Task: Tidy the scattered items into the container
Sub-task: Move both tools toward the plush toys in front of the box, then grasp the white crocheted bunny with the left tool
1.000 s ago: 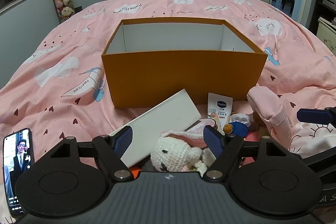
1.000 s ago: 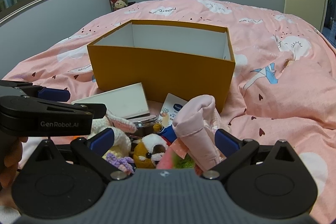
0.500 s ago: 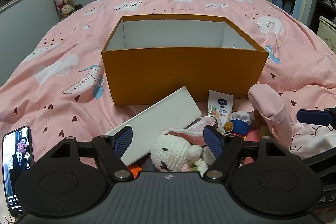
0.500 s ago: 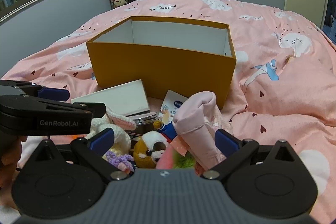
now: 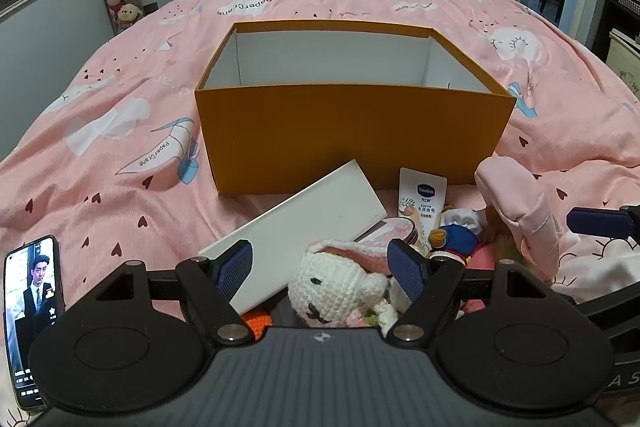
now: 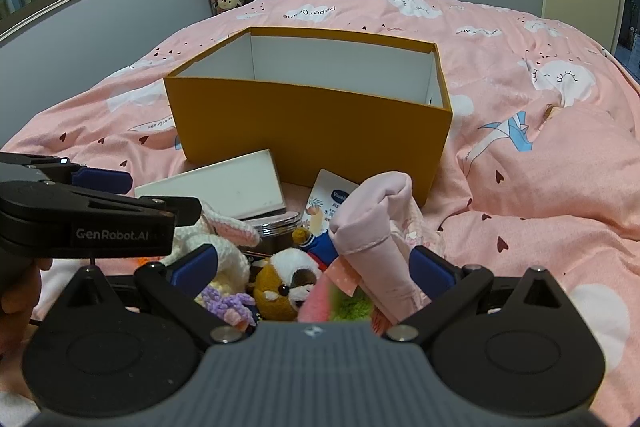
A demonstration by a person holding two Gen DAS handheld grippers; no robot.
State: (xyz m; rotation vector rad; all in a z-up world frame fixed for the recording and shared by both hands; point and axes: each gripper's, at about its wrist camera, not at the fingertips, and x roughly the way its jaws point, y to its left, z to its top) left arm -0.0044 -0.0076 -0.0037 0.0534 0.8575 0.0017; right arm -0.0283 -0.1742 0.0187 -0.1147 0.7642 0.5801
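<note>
**Tongs spread wide, nothing packed yet**

Both tongs, left (image 5: 320,265) and right (image 6: 314,265), are held wide open and empty over the pile. Nothing can be seen inside the orange cardboard box (image 5: 352,135). The white knitted bunny (image 5: 340,287), flat white carton (image 5: 304,227), pink rolled cloth (image 6: 372,227) and brown plush dog (image 6: 286,285) are left on the pink bed (image 5: 120,131), just before the box's tall front wall. Open room is seen above it.

Hovering open over a white crocheted bunny (image 5: 340,287), left gripper (image 5: 320,263) pads apart. Lying just beyond: a white flat box (image 5: 304,223), a lotion tube (image 5: 422,205), rolled pink cloth (image 5: 520,203). Sitting behind on the pink bedspread (image 5: 100,155): an orange box (image 5: 352,135). Glowing at left: a phone (image 5: 32,307).
</note>
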